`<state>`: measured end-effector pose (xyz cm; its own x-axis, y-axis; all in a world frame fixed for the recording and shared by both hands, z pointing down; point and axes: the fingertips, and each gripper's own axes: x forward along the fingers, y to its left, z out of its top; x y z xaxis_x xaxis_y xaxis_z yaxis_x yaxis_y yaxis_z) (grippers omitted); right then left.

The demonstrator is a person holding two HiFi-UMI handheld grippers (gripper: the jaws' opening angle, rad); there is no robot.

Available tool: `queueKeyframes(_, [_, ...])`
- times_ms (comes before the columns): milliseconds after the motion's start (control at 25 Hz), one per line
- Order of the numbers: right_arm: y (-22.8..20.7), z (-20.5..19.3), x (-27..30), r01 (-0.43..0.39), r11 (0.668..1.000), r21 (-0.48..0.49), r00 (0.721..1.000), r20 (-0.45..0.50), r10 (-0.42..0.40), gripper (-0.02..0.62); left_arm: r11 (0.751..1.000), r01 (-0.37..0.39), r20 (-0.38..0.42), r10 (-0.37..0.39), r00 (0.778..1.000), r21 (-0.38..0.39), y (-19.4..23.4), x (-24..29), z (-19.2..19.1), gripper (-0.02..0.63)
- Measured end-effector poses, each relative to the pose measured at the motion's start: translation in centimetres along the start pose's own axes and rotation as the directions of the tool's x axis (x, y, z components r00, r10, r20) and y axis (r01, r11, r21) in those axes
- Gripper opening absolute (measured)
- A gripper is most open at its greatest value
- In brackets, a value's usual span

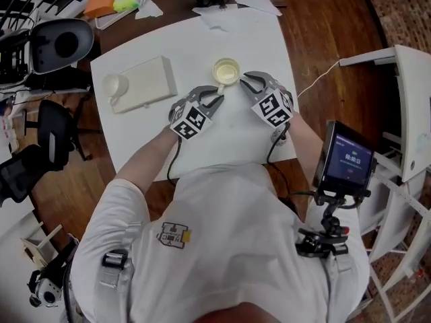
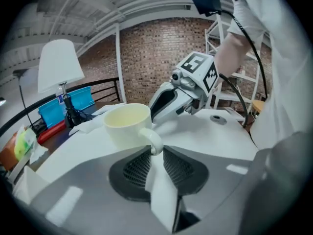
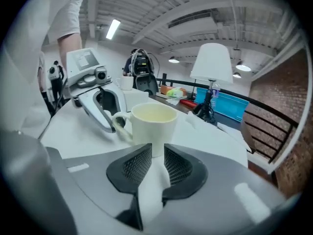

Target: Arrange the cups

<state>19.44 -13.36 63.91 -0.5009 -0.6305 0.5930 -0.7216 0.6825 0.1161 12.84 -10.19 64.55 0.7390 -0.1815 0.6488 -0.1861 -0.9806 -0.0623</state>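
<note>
Left claw [image 2: 155, 151]: jaws set to a narrow gap, bare white worktop [image 1: 259, 46] showing through it. The handle of the cream cup [image 1: 225, 71] sits right at the tips. Contact with either pad can't be made out. Nothing sits deeper in the gap.

Right claw [image 3: 157, 148]: same narrow gap and nothing gripped. The cup wall stands just beyond the tips, wider than the opening.

The two claws come at the cup from opposite sides. The left one is on the handle side, toward the near-left corner. The right one is on the plain side, toward the right edge. Each shows in the other's view, close behind the cup.

The cup is upright, mouth up, and looks empty. It stands on the worktop near the middle, a little toward the far edge, with its handle pointing back toward the near-left.

Further out, a white rectangular box [image 1: 145, 83] lies flat toward the left edge, well apart from the cream cup. A second, white cup [image 1: 114, 85] touches the box's left end, close to the far-left corner. Whether it stands or lies can't be told.

Crumpled white paper [image 1: 217, 17] lies at the far edge. Beyond that edge stand a white-shaded table lamp [image 2: 59, 65] and a blue box [image 3: 222, 106]. Off the right edge, a phone [image 1: 347, 159] with a lit screen sits on a chest mount.
</note>
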Motion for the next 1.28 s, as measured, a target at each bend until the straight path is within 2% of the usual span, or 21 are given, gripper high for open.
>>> queueKeyframes(40, [0.3,0.0,0.3,-0.022,0.999,-0.030,1.000,-0.002,0.022,0.088,1.000,0.008,0.000,-0.008,1.000,0.023,0.3,-0.3,-0.3,0.077])
queueKeyframes(120, [1.1,0.0,1.1,-0.069,0.995,-0.069,0.998,-0.014,0.069,0.181,1.000,-0.003,0.005,0.003,1.000,0.027,0.6,-0.6,-0.6,0.078])
queueKeyframes(200, [1.8,-0.1,1.9,-0.104,0.991,-0.086,0.994,-0.034,0.102,0.292,0.999,-0.038,0.022,0.039,0.999,-0.015,0.5,-0.5,-0.5,0.117])
queueKeyframes(240, [2.0,0.0,2.1,-0.110,0.990,-0.088,0.993,-0.042,0.107,0.313,0.997,-0.064,0.033,0.065,0.997,-0.040,0.4,-0.5,-0.2,0.135])
queueKeyframes(360, [1.9,0.5,2.4,-0.081,0.993,-0.082,0.996,-0.047,0.078,0.301,0.983,-0.164,0.055,0.169,0.984,-0.079,0.7,-0.3,1.0,0.131])
queueKeyframes(400, [1.8,0.6,2.5,-0.065,0.995,-0.080,0.997,-0.049,0.061,0.290,0.977,-0.192,0.056,0.197,0.979,-0.089,0.9,-0.3,1.2,0.078])
queueKeyframes(480, [1.6,0.6,2.5,-0.038,0.997,-0.074,0.998,-0.053,0.034,0.287,0.967,-0.220,0.057,0.229,0.972,-0.129,1.2,-0.2,1.2,0.064])
queueKeyframes(560, [1.7,0.6,2.5,-0.023,0.998,-0.062,0.998,-0.052,0.020,0.284,0.962,-0.225,0.060,0.236,0.970,-0.155,1.3,-0.3,1.1,0.058])
queueKeyframes(960, [2.7,0.6,2.6,0.032,0.999,0.009,0.999,-0.029,-0.032,0.239,0.962,-0.221,0.104,0.239,0.965,-0.159,1.4,-1.2,1.0,0.052])
queueKeyframes(1120, [2.9,1.9,2.5,0.038,0.999,-0.010,0.999,-0.008,-0.038,0.233,0.958,-0.239,0.134,0.261,0.956,-0.159,1.8,-2.3,1.5,0.051])
queueKeyframes(1280, [2.9,4.8,2.3,0.046,0.997,-0.058,0.998,0.037,-0.044,0.227,0.945,-0.280,0.176,0.308,0.935,-0.170,3.0,-4.7,2.7,0.052])
